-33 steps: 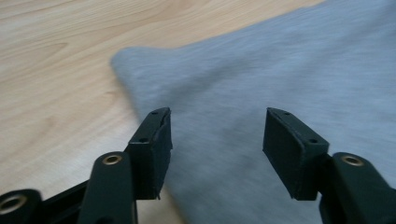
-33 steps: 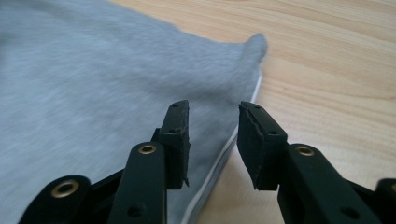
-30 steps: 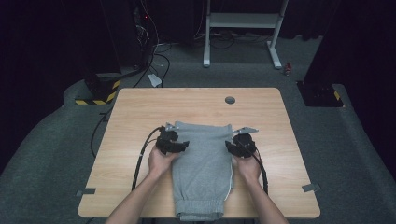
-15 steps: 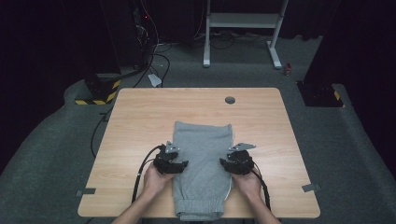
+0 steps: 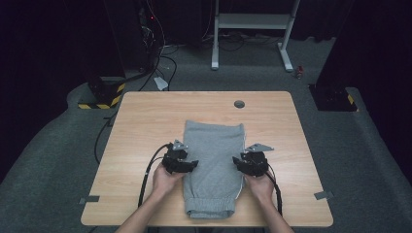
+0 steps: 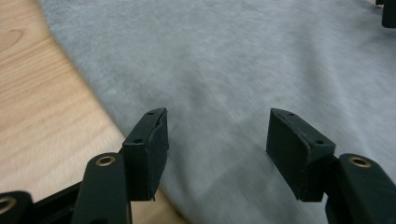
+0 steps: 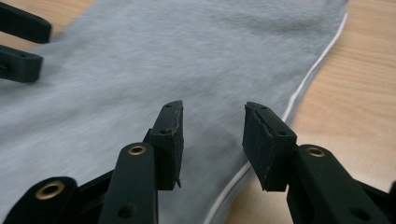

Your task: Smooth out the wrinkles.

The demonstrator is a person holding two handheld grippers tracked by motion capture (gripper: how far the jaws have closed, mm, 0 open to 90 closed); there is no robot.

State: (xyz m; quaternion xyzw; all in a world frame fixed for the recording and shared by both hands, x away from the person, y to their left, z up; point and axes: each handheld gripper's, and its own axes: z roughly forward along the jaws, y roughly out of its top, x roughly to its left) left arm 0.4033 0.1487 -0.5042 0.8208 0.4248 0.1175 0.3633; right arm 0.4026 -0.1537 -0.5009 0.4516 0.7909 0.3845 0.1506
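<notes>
A grey folded garment (image 5: 214, 150) with a ribbed cuff at its near end lies flat in the middle of the wooden table (image 5: 145, 121). A white stripe runs down its right edge (image 7: 303, 84). My left gripper (image 5: 192, 165) rests at the garment's left edge, jaws open over the grey cloth (image 6: 233, 56) with nothing pinched between them (image 6: 217, 140). My right gripper (image 5: 236, 161) sits at the right edge, jaws open above the cloth (image 7: 163, 56) and the stripe, gripping nothing (image 7: 212, 135). The two grippers point inward at each other across the garment.
A round cable hole (image 5: 239, 104) sits near the table's far edge. Tape marks (image 5: 90, 199) (image 5: 323, 195) lie by the near corners. On the floor behind stand a white-legged frame (image 5: 252, 22) and a yellow-and-black striped box (image 5: 99, 99) with cables.
Both hands have slid along the garment's sides toward the near edge of the table, from its upper part to about its middle. The garment still lies flat.
</notes>
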